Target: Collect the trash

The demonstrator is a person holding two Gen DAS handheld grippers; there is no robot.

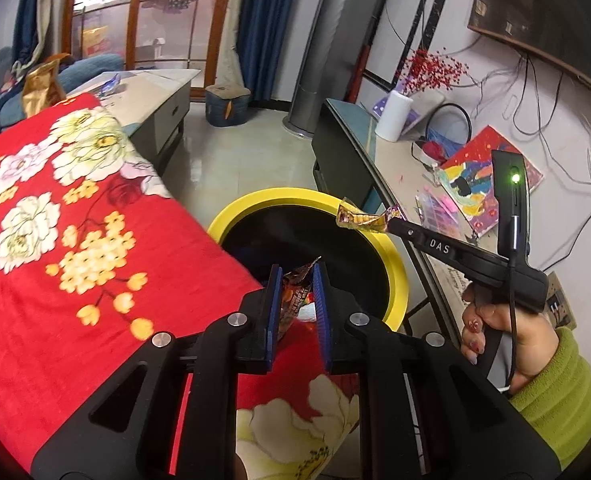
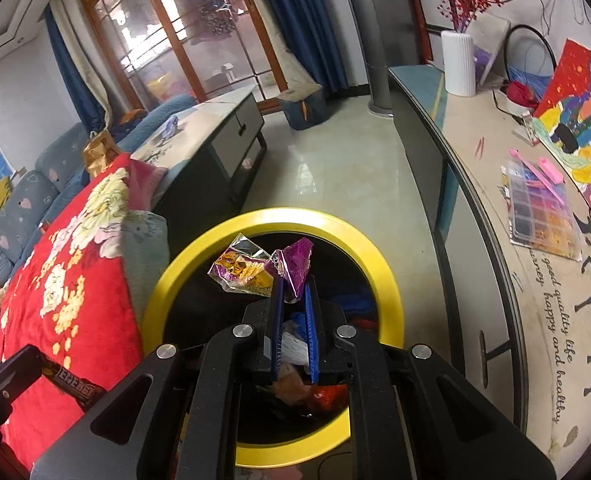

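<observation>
A black trash bin with a yellow rim (image 1: 379,240) (image 2: 199,256) stands on the floor between the red floral blanket (image 1: 55,240) and a long sideboard. My left gripper (image 1: 298,280) is shut on a brown snack wrapper (image 1: 295,292), held over the blanket's edge beside the bin. My right gripper (image 2: 294,284) is shut on a purple and gold candy wrapper (image 2: 255,268), held above the bin's opening. It also shows in the left wrist view (image 1: 361,218), with the right gripper (image 1: 391,222) coming from the right. Trash lies inside the bin (image 2: 319,396).
The sideboard (image 2: 535,264) on the right carries a bead organizer (image 2: 539,208), a painting (image 2: 575,120) and a white vase (image 2: 457,62). A coffee table (image 2: 215,128) stands beyond, with a wrapper (image 2: 169,126) on it. A gold bag (image 1: 41,84) sits at the blanket's far end.
</observation>
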